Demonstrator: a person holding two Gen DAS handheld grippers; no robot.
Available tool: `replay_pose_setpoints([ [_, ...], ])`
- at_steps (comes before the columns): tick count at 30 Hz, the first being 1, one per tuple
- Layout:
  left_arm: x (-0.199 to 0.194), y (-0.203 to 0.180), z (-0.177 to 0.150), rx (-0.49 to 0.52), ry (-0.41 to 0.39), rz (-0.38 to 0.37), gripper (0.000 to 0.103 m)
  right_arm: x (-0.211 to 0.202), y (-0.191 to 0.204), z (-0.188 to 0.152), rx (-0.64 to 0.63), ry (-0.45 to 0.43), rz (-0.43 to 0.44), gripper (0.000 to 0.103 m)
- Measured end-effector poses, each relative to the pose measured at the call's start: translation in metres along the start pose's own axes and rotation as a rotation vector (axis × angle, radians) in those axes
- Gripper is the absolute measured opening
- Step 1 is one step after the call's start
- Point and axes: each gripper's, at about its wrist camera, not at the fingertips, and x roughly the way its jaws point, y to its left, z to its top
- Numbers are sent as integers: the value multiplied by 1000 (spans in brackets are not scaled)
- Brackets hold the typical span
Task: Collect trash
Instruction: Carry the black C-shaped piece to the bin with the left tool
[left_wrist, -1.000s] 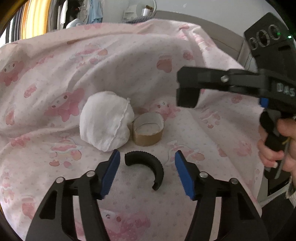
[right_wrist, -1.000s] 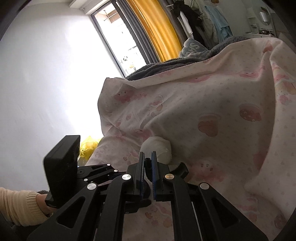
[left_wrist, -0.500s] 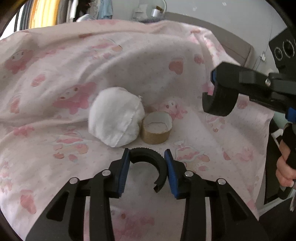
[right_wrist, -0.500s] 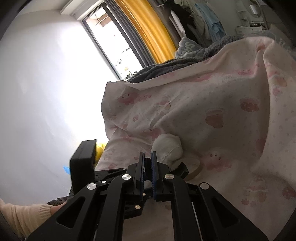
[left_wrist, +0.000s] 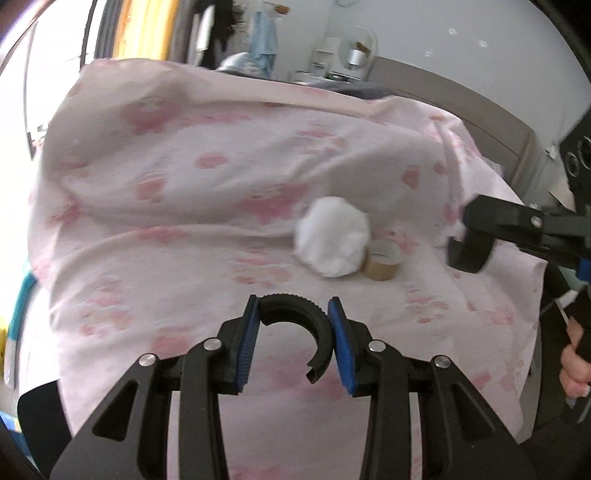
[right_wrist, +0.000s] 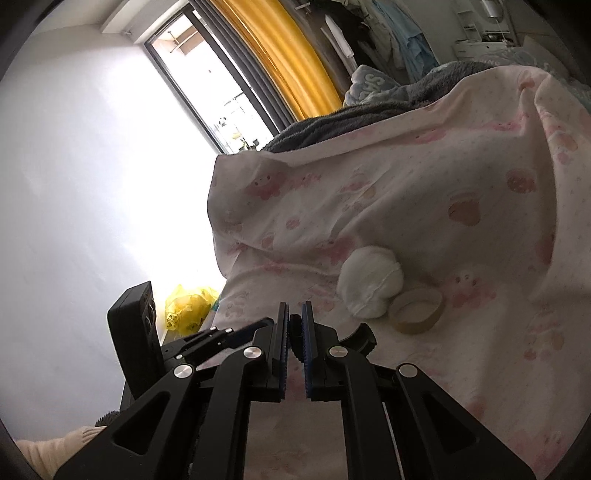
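Left gripper (left_wrist: 291, 334) clamps the black broken ring (left_wrist: 295, 308); white wad (left_wrist: 332, 242) lies ahead-right, nearer the closed right gripper (right_wrist: 294, 354).

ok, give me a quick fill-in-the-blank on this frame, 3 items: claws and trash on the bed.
1. The left claw is shut on a black ____-shaped plastic piece.
2. The white wad lies touching the ____ tape roll core.
3. Both rest on a ____ printed bedsheet.

Missing words: C; cardboard; pink
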Motion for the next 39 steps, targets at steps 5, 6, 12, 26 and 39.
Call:
replay_pose_setpoints([
  [5, -16, 39, -4, -65, -10, 81, 40, 10, 24, -5, -12, 13, -15, 7],
  [6, -19, 46, -5, -76, -11, 94, 40, 13, 29, -5, -14, 14, -15, 7],
  [12, -47, 92, -12, -138, -32, 170, 40, 32, 72, -10, -35, 20, 40, 7],
  [26, -85, 182, -43, -235, 28, 313, 40, 100, 163, -18, -112, 98, 141, 7],
  [39, -84, 252, -89, -356, 190, 379, 40, 159, 220, -39, -166, 195, 190, 7],
])
